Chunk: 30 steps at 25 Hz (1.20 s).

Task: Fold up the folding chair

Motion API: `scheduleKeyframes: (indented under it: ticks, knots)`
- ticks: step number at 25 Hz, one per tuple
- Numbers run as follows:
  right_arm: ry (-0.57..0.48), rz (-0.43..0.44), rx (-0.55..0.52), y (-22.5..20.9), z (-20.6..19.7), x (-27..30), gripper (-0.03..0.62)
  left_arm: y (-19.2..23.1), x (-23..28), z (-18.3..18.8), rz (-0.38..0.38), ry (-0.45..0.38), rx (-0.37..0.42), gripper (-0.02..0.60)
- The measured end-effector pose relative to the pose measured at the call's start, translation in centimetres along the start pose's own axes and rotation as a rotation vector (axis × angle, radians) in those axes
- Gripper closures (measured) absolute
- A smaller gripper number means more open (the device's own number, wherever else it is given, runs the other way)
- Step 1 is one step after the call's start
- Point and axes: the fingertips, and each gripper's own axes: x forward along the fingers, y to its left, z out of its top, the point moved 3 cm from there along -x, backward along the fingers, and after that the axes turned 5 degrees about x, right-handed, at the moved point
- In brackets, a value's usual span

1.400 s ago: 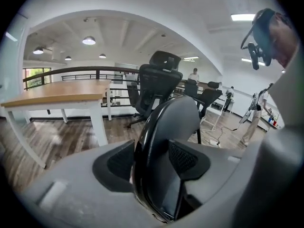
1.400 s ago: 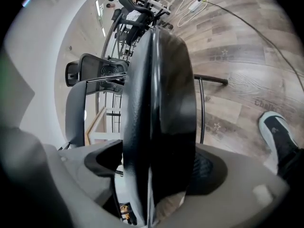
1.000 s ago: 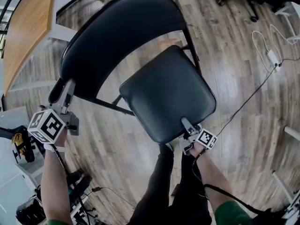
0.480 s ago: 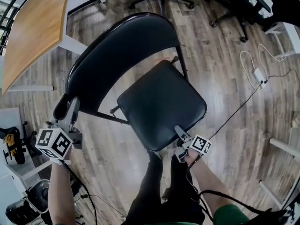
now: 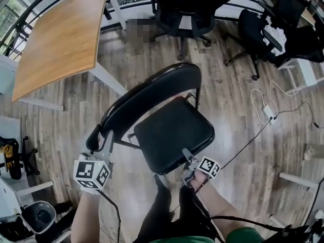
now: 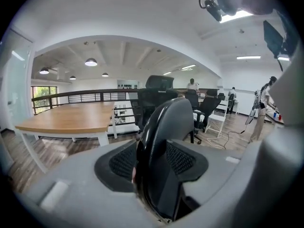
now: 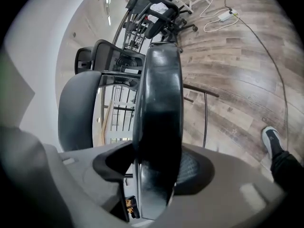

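Observation:
The black folding chair stands on the wood floor, its curved backrest above the padded seat. My left gripper is shut on the backrest's left end; in the left gripper view the backrest edge runs between the pads of that gripper. My right gripper holds the seat's front edge. In the right gripper view the seat edge fills the gap of the right gripper, whose jaws are closing onto it.
A wooden table on white legs stands at the upper left. Black office chairs are behind the folding chair. A cable with a white adapter lies on the floor at the right. The person's legs are right below the seat.
Both grippers have risen with the chair in their grip. The seat's front edge has come up, and the chair now sits lower and smaller in the head view.

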Motion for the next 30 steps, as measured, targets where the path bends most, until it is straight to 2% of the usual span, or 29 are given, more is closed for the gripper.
scheduleKeyframes:
  ticks: [6,16,23,30]
  knots:
    - [-0.017,-0.015,-0.013,6.6,-0.1,1.4,0.367,0.2,-1.8,2.1,-0.031,-0.036,0.016,0.383]
    - [-0.055,-0.03,-0.012,17.5,0.2,6.4,0.37,1.2,-2.8,5.0,-0.054,-0.087,0.029,0.393]
    - [0.009,-0.069,0.002,20.6,0.6,9.2,0.37,3.4,-0.9,6.2,0.027,-0.045,0.002,0.394]
    - [0.082,-0.032,-0.029,26.0,1.1,13.6,0.37,3.5,-1.2,7.0,0.11,-0.065,-0.035,0.394]
